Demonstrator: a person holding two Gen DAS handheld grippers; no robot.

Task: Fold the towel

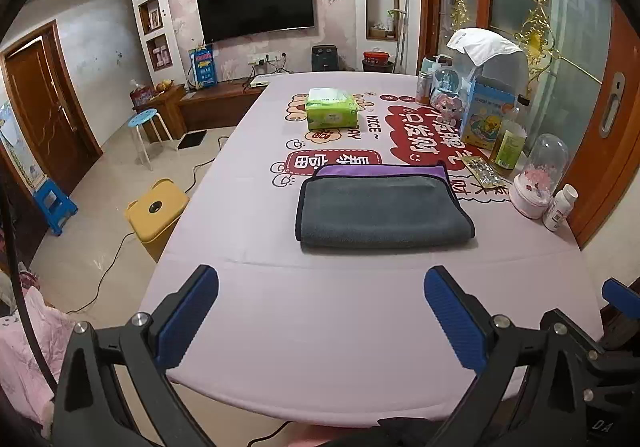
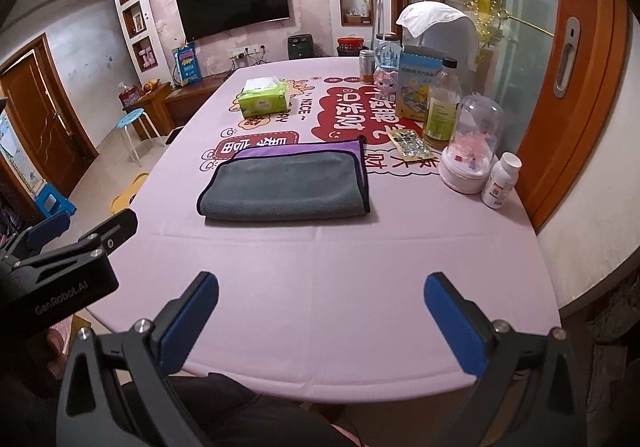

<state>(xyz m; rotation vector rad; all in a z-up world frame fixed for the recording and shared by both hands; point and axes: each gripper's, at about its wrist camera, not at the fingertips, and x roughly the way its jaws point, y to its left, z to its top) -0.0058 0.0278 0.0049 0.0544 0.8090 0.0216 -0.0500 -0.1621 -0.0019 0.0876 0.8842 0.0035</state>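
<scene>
My left tongs (image 1: 321,297) hang over the near edge of the bench (image 1: 320,327), blue pads wide apart, nothing between them. My right tongs (image 2: 321,303) same: spread wide, empty, over the near bench edge. In the right wrist view the left tongs' body shows at far left; in the left wrist view a bit of the right tongs shows at far right, so the two are side by side, apart.

Past both tongs, well clear of the pads, the towel (image 1: 384,207) lies flat on the pink bench cloth, mid-bench. Already folded over: grey side up, dark trim round the edge, a purple strip showing along the far edge. Fold edge faces me. Neither tongs touches it.

R of the towel, near the bench's right side: white pill bottle (image 2: 500,181), glass dome w/ pink flowers (image 2: 470,151) just beside it, foil blister pack (image 2: 412,143) lying flat, clear bottle w/ yellowish liquid (image 2: 442,107) behind.

Farther back, centre-left: green tissue pack (image 1: 331,108), well apart from the towel. Back right: a cluster w/ a blue box (image 2: 418,85), pink toy, can.

Beyond the bench: wall TV (image 1: 256,1), blue round stool (image 1: 143,118) and yellow stool (image 1: 158,207) on the floor at left.
</scene>
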